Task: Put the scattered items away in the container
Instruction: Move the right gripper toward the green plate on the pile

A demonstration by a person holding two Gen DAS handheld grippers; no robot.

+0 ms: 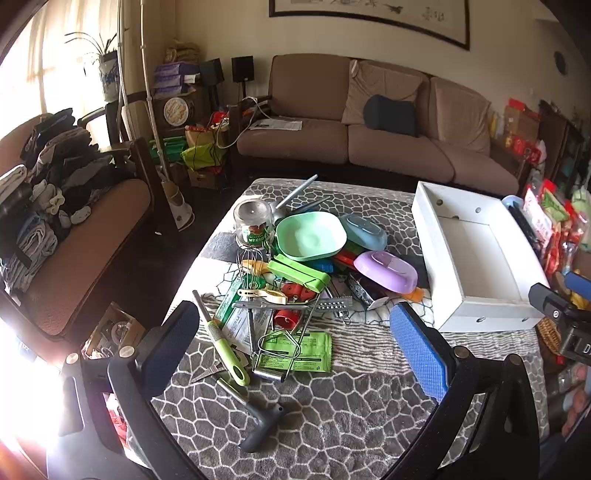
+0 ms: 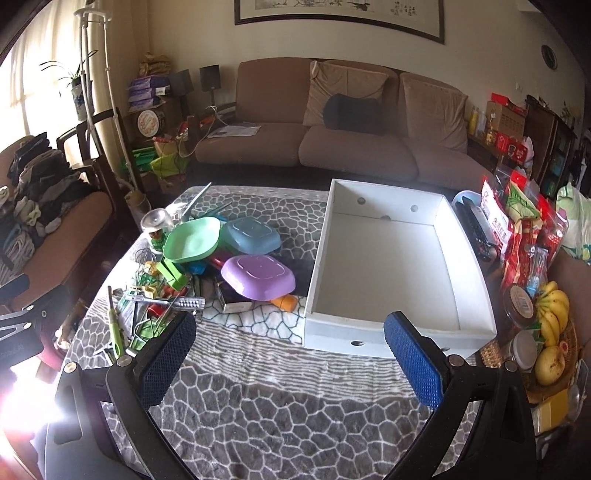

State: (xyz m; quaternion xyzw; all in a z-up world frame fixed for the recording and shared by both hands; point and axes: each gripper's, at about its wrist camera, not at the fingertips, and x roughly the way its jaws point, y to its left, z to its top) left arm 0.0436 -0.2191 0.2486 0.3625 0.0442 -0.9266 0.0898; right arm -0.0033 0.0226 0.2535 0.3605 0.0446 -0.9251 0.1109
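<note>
Left gripper (image 1: 295,354) fingers wide open, empty, above utensil pile (image 1: 280,295). Right gripper (image 2: 290,363) fingers wide open, empty, near white box (image 2: 391,334) on desk (image 2: 295,417).

1. You face a brown sofa (image 2: 332,147) with a dark cushion (image 2: 351,112).
2. Bananas (image 2: 552,310) sit at your right.
3. Folded clothes (image 1: 55,173) pile on your left.

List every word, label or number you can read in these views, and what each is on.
"D", cut off by the frame edge: right gripper's body.
Green packet: print too small to read.
Jar label: blurred.
Red snack bags: print unreadable.
Wall scroll: characters too blurred.
Round tin: unreadable.
</note>
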